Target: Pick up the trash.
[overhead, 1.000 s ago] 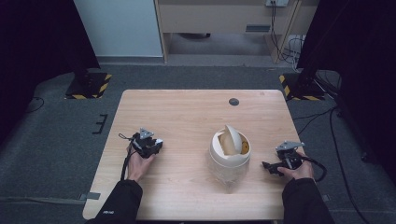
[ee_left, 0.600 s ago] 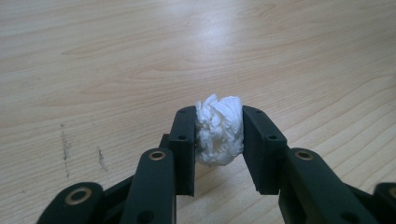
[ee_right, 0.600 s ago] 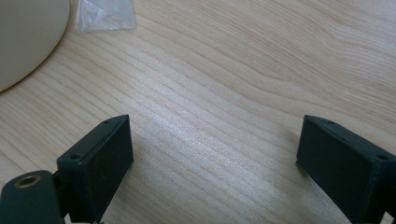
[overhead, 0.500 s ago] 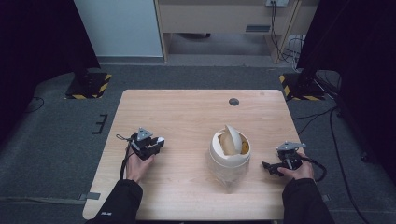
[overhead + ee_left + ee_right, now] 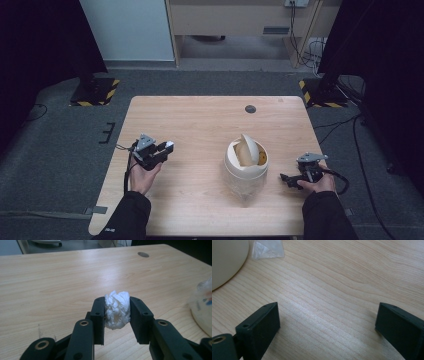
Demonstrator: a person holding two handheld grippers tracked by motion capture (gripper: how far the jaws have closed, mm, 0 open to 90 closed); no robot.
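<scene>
My left gripper (image 5: 167,148) hovers over the left half of the wooden table (image 5: 200,120), shut on a crumpled white paper ball (image 5: 117,310) that sits squeezed between its jaws. A small cream swing-lid bin (image 5: 245,159) lined with a clear bag stands right of centre; its edge (image 5: 203,307) lies at the right of the left gripper view. To the right of the bin, my right gripper (image 5: 286,178) lies low over the table and points left toward it. Its jaws have just been opening, and the right gripper (image 5: 327,320) stands open over bare wood with nothing between them.
A round black cap (image 5: 250,109) is set into the table near the far edge. The bin's cream wall (image 5: 224,260) and a bit of clear bag (image 5: 267,248) lie close ahead of the right gripper. Grey floor surrounds the table.
My left gripper has risen a little with the paper ball in it. The right hand has stayed where it was.
</scene>
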